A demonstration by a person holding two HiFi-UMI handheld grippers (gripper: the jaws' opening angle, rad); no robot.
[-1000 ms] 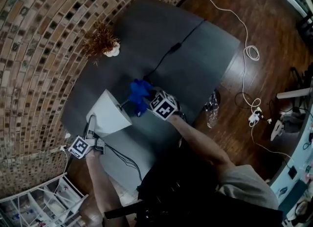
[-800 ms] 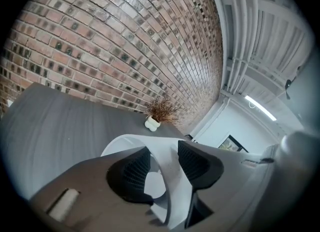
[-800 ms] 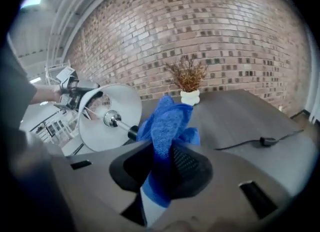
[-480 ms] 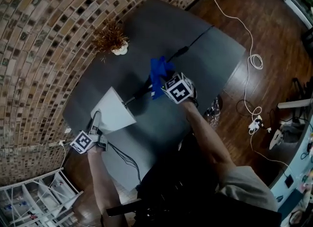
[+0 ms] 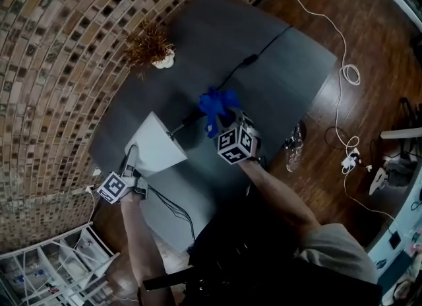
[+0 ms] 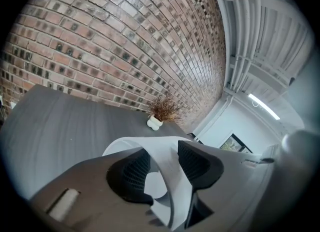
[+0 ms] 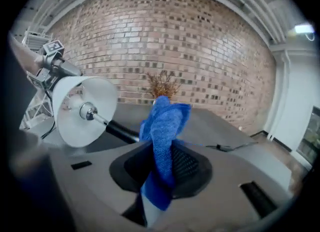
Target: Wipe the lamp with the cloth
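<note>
Left claw (image 6: 160,170) holds lamp (image 5: 158,150) seemingly level, stem toward cloth (image 5: 217,103)

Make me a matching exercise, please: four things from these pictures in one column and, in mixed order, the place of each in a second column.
Things:
1. lampshade
2. blue cloth
3. dried plant
4. white cable

Places:
A. on the wooden floor
B. gripped in the right gripper
C. on the grey table, near the brick wall
D. gripped in the left gripper

Pairs: 1-D, 2-B, 3-C, 4-A
</note>
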